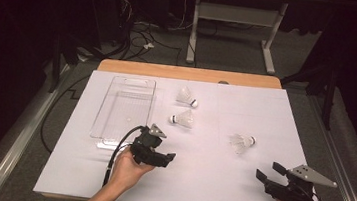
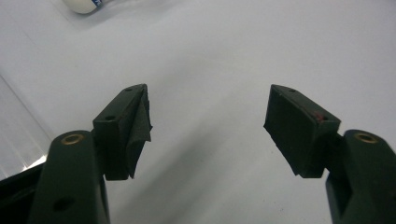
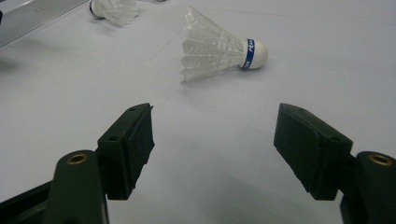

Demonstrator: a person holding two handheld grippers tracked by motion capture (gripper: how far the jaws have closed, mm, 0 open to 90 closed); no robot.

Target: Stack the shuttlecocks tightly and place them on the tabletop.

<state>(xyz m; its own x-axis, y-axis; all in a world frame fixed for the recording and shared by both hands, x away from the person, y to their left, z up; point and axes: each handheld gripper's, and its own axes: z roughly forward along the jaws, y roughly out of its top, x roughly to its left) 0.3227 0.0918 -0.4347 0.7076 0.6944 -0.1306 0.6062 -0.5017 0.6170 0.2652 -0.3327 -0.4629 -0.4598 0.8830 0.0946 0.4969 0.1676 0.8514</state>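
While our right gripper is hovering wide open, the nearest shuttlecock is lying just ahead toward the table's right edge, cork pointing right; our left gripper, also open, is sitting farther off.

High view: the white table is evenly and brightly lit from above; the surround beyond its edges falls to near black, floor detail barely legible. Shadows on the sheet are soft and short. The clear tray near the left edge shows faint glints along its rim. Image slightly soft, low resolution; the far edge bows mildly. Left gripper view: the surface is bright, almost washed out; the jaws are dark, nearly without detail and slightly blurred; a diffuse shadow runs between them. Right gripper view: the nearest shuttlecock is in fair focus with a soft shadow beneath; the farther shuttlecock at the top is blurred.
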